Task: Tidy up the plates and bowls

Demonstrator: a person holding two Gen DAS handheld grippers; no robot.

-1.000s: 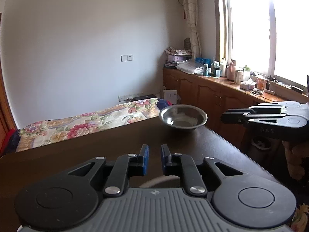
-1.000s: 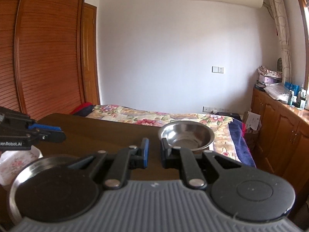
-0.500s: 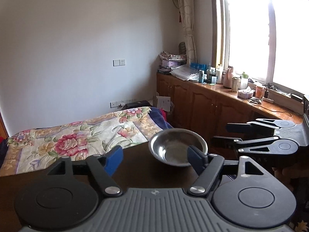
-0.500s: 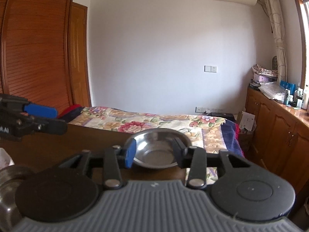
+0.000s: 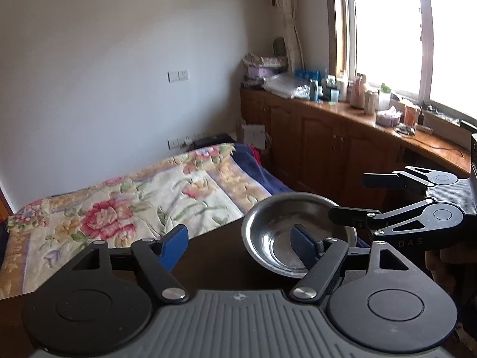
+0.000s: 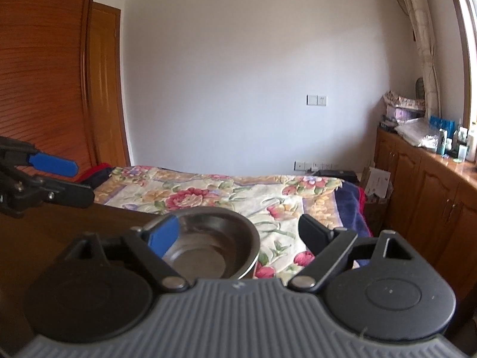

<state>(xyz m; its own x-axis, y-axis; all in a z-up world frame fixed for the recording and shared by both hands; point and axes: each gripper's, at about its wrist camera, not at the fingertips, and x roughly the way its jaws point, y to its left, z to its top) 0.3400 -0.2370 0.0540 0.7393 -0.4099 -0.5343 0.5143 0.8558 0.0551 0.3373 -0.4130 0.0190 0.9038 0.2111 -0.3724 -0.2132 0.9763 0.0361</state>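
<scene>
Left wrist view showed a dark wooden tabletop at the foot of a bed with a floral bedspread, a plain white wall behind it, and wooden cabinets under a bright window to the right of the tongs.

A single steel bowl sat upright near the tabletop's far right corner. The left tongs were spread wide and held nothing; their right finger stood in front of the bowl's hollow, and whether it touched the metal could not be told.

The right tongs reached in from the right with jaws opening, one finger over the bowl's far rim, the other beyond it.

In the right wrist view, the right tongs bracketed the bowl's right side, gripping nothing, with a wooden wardrobe to their left.
</scene>
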